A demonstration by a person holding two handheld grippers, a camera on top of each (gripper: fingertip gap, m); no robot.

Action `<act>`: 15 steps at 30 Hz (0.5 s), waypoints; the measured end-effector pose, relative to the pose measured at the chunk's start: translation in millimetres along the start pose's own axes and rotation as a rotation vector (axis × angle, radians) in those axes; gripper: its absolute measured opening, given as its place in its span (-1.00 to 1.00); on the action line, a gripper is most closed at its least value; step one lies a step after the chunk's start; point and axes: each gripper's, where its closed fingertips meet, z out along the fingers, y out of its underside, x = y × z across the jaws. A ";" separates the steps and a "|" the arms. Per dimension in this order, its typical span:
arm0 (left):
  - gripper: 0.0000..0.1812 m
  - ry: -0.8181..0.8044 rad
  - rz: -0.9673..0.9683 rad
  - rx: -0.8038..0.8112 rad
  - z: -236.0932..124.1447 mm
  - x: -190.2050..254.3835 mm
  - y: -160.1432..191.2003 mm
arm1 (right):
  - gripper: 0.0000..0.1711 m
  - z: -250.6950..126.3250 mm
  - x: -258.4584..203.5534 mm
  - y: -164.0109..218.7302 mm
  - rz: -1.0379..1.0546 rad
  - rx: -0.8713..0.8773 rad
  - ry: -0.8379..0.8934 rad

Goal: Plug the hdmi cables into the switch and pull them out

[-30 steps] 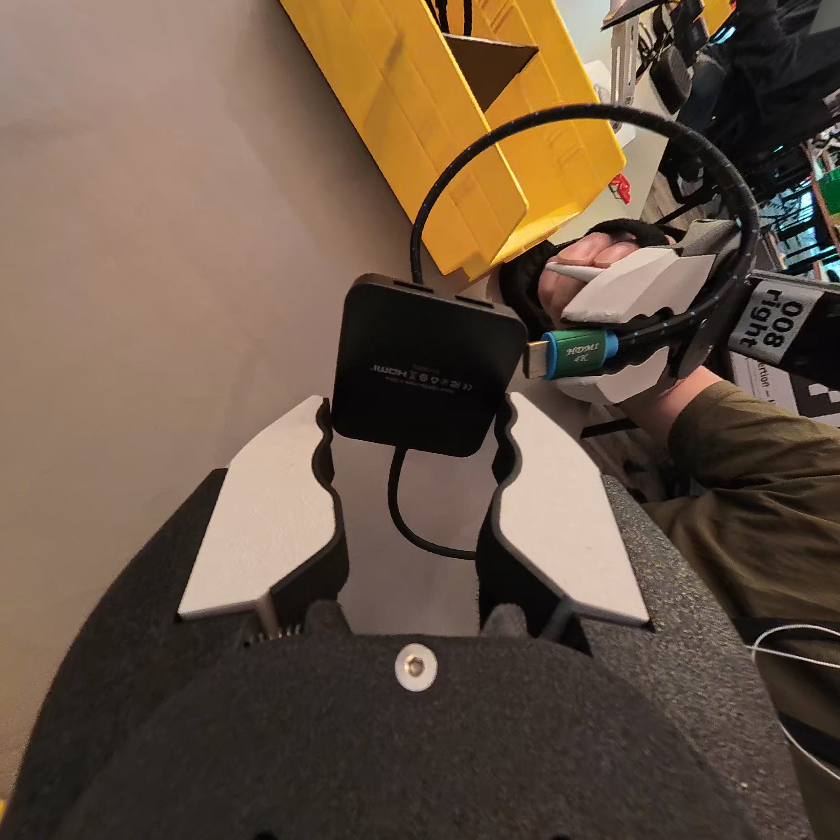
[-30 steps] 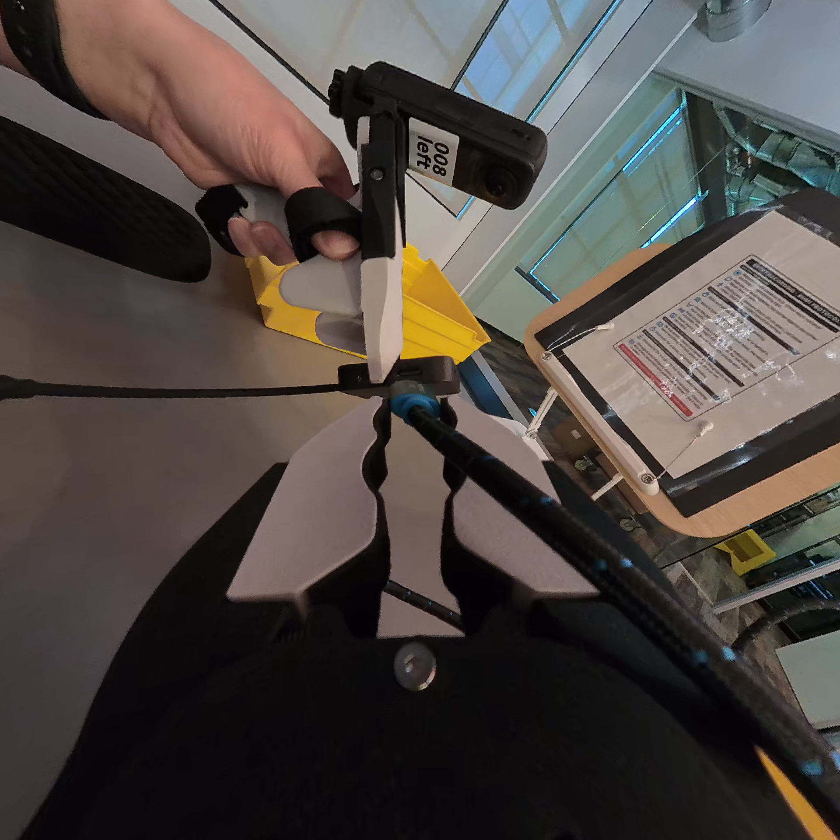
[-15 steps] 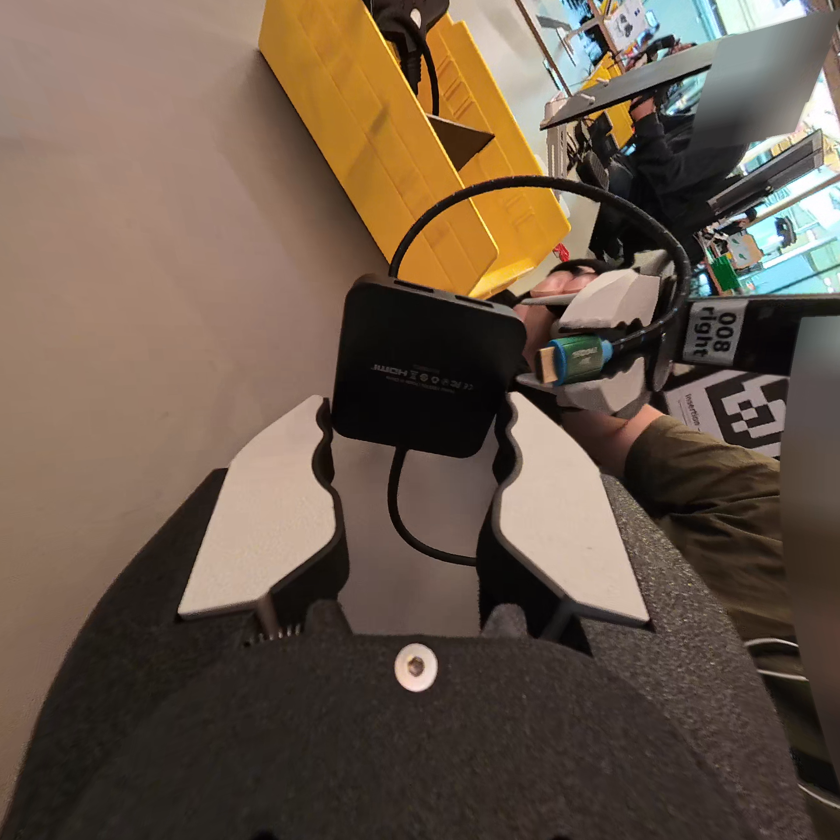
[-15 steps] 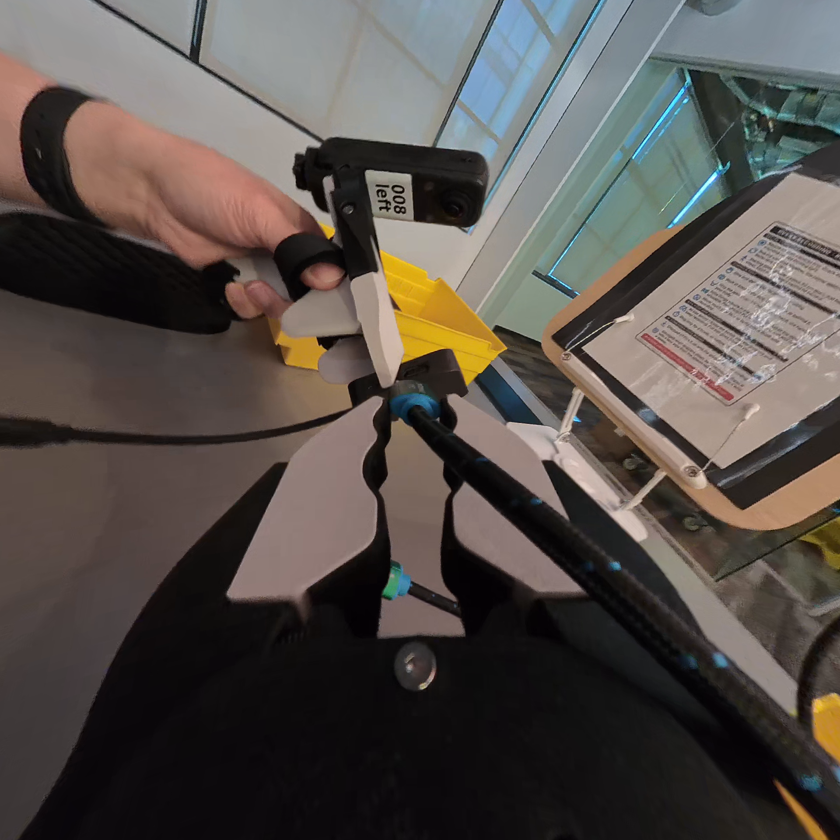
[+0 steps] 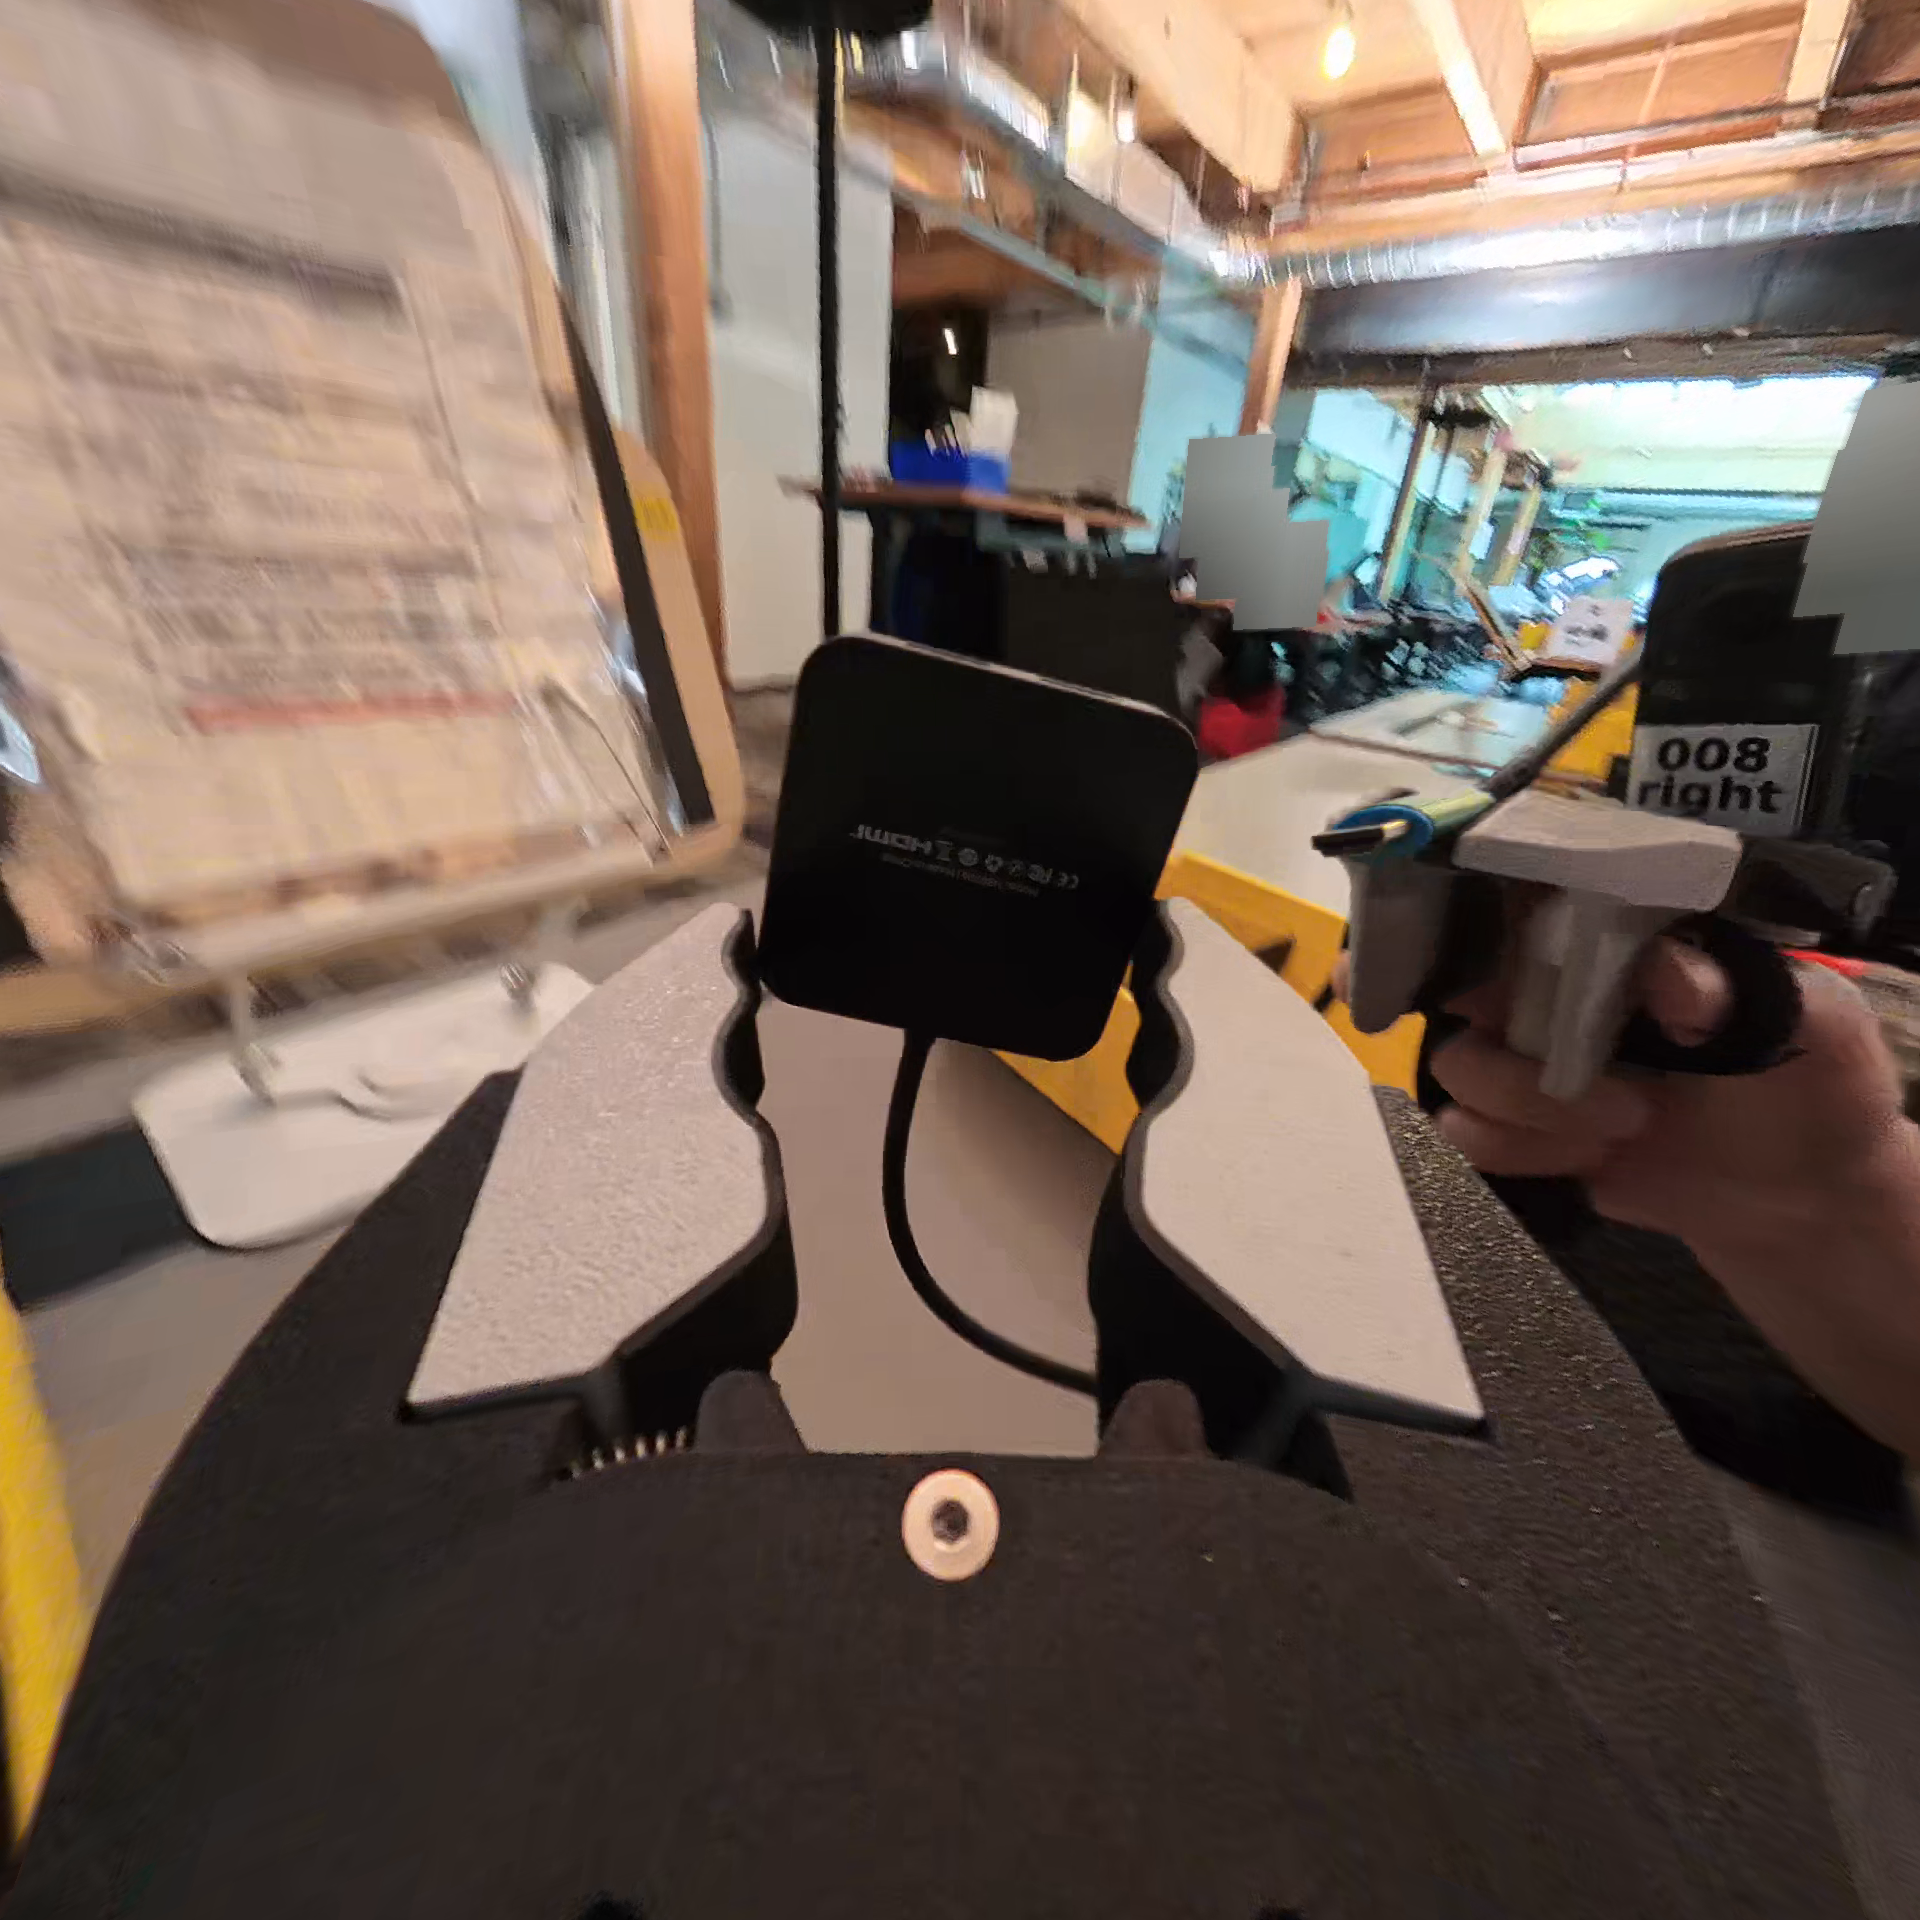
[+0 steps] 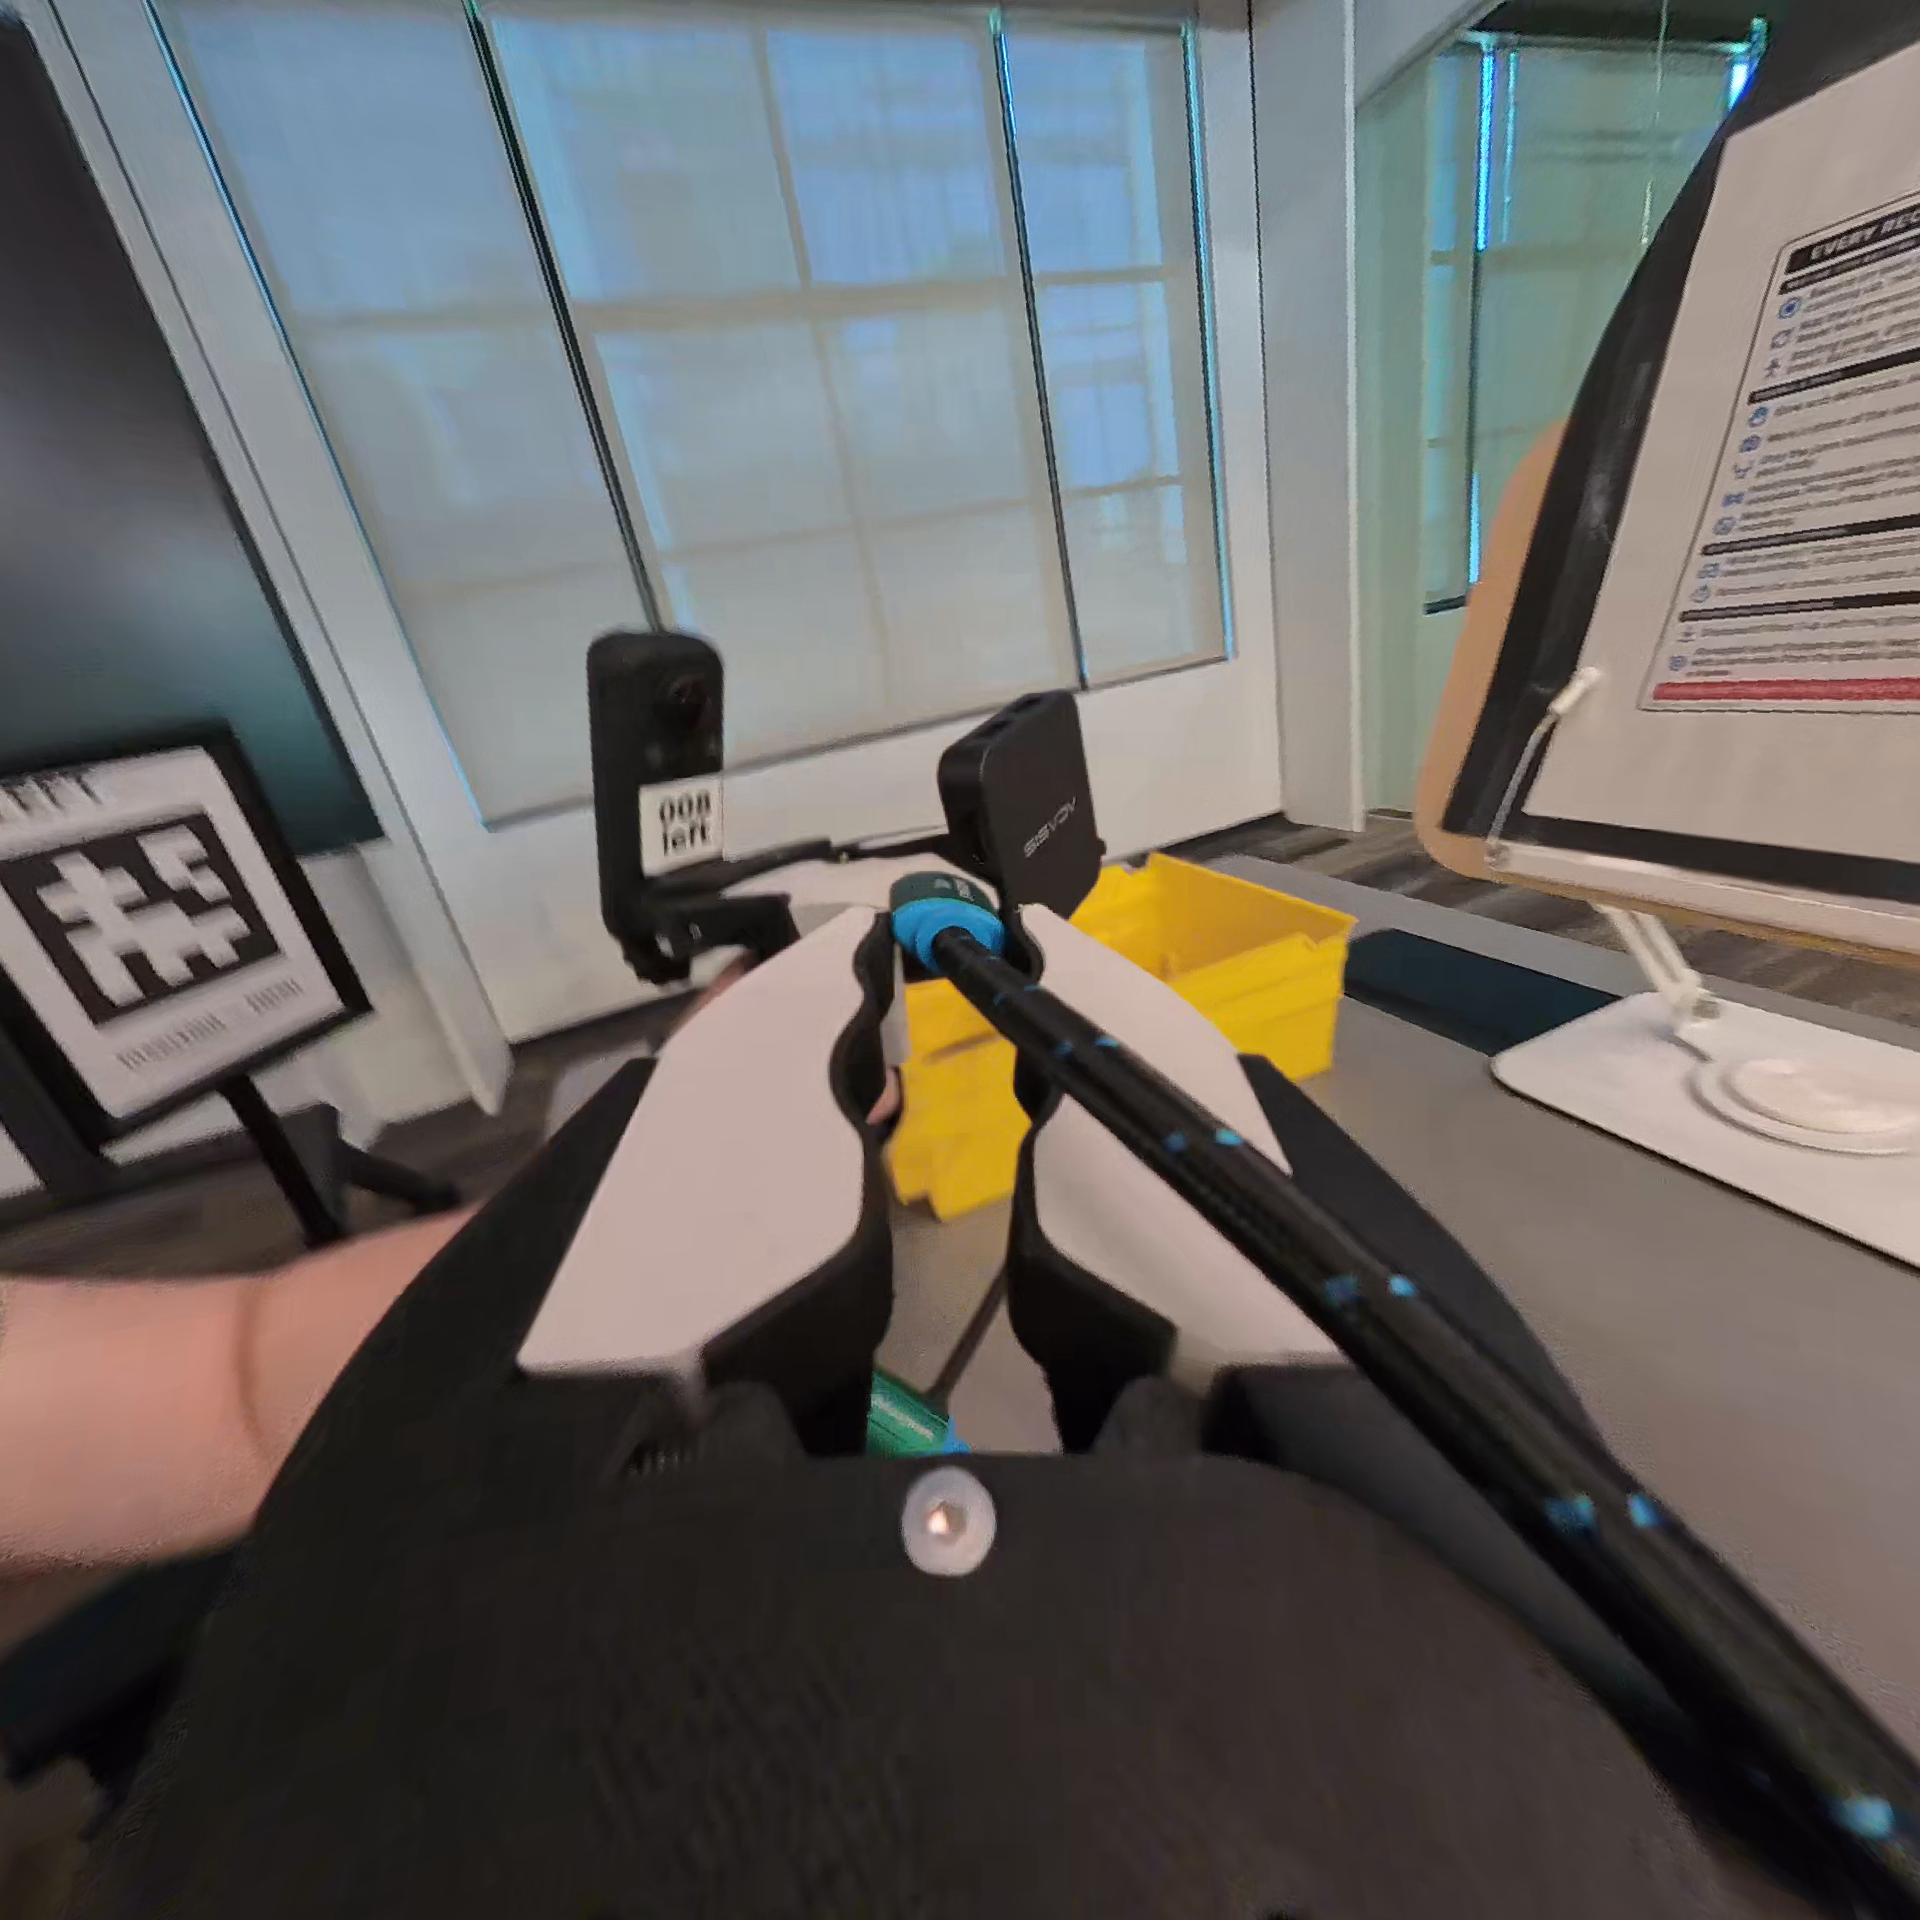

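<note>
Left wrist view showed the left gripper (image 5: 951,940) clamped on the lower edge of a flat, square black plastic HDMI switch (image 5: 971,842), its white fingers (image 5: 623,1174) pressing both sides and the switch lifted clear of the grey table (image 5: 935,1247). A thin black lead (image 5: 914,1226) hung from the switch between the jaws. To the right and apart from the switch, the right gripper (image 5: 1387,831) held a blue-collared HDMI plug (image 5: 1371,828), its metal tip pointing toward the switch without touching it. In the right wrist view the right gripper (image 6: 951,925) was closed on that plug (image 6: 940,914), its black braided cable (image 6: 1299,1247) trailing back over the right finger. An open yellow plastic bin (image 6: 1226,935) sat on the table behind, and a board on a white stand (image 6: 1714,520) stood to the right.
</note>
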 end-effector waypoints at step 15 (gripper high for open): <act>-0.25 -0.181 0.300 0.148 4.6 -15.2 -52.7 | -0.76 26.4 14.9 -36.0 0.437 0.086 -0.121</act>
